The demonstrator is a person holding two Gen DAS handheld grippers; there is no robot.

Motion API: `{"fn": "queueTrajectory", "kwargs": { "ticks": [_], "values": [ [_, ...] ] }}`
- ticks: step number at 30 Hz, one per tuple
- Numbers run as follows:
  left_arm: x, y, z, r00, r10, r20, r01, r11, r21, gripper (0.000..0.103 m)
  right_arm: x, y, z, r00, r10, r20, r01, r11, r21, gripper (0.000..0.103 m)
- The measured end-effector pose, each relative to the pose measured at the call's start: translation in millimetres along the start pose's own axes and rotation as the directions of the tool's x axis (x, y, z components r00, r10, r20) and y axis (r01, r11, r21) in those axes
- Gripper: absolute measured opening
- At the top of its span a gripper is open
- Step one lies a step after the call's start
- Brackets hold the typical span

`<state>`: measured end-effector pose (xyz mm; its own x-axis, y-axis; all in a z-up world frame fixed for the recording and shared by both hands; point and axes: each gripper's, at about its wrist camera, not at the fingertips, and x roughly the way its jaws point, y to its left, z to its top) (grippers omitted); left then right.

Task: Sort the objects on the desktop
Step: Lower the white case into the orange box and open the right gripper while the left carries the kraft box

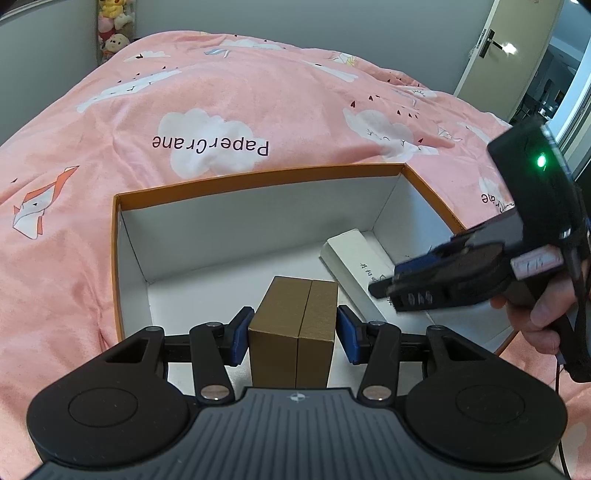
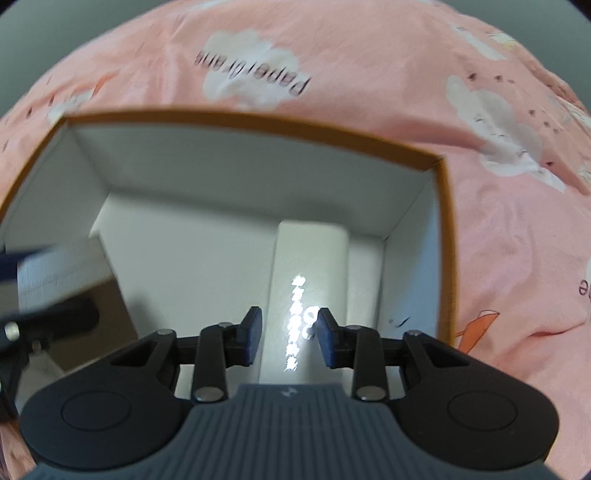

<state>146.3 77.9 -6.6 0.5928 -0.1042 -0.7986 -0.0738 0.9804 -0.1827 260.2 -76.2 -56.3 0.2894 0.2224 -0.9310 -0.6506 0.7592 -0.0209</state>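
Note:
An open orange-rimmed cardboard box point(image 1: 258, 177) with white inside walls lies on a pink bedspread. My left gripper point(image 1: 293, 334) is shut on a small brown box point(image 1: 295, 328) and holds it over the box's floor. A long white box point(image 1: 354, 269) lies inside along the right wall; it also shows in the right wrist view point(image 2: 310, 273). My right gripper point(image 2: 290, 338) is open just above the white box, with nothing between its blue pads. The right gripper also shows in the left wrist view point(image 1: 391, 291). The brown box shows blurred at the left of the right wrist view point(image 2: 99, 321).
The pink bedspread point(image 1: 258, 103) with cloud prints surrounds the orange box point(image 2: 258, 118). A door point(image 1: 506, 48) stands at the far right, and plush toys point(image 1: 112, 29) are at the far left corner.

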Motion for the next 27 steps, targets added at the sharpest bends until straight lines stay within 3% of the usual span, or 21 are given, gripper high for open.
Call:
{"fn": "queueTrajectory", "kwargs": {
  "ticks": [8,10,15,20,27],
  "values": [
    [0.4,0.6,0.0,1.000,-0.008,-0.003,0.008,1.000,0.004,0.056,21.6,24.3,7.2,0.994,-0.104,-0.041,0.094,0.977,-0.192,0.039],
    [0.5,1.0,0.2,1.000,-0.009,-0.003,0.009,1.000,0.002,0.056,23.7,22.1,8.3,0.994,-0.105,-0.039,0.095,0.976,-0.194,0.039],
    [2.5,0.6,-0.5,1.000,-0.023,-0.011,0.023,1.000,0.009,0.056,26.3,11.0,7.9,0.988,-0.153,-0.005,0.150,0.969,-0.195,0.027],
    [2.1,1.1,-1.0,1.000,-0.029,-0.012,0.029,1.000,0.008,0.056,25.2,-9.1,16.4,0.994,-0.108,-0.009,0.107,0.990,-0.097,0.021],
    [-3.0,-0.9,-1.0,0.998,-0.070,0.004,0.070,0.998,0.012,0.055,18.4,-14.5,17.6,0.996,-0.089,-0.001,0.089,0.993,-0.074,0.022]
  ]
}}
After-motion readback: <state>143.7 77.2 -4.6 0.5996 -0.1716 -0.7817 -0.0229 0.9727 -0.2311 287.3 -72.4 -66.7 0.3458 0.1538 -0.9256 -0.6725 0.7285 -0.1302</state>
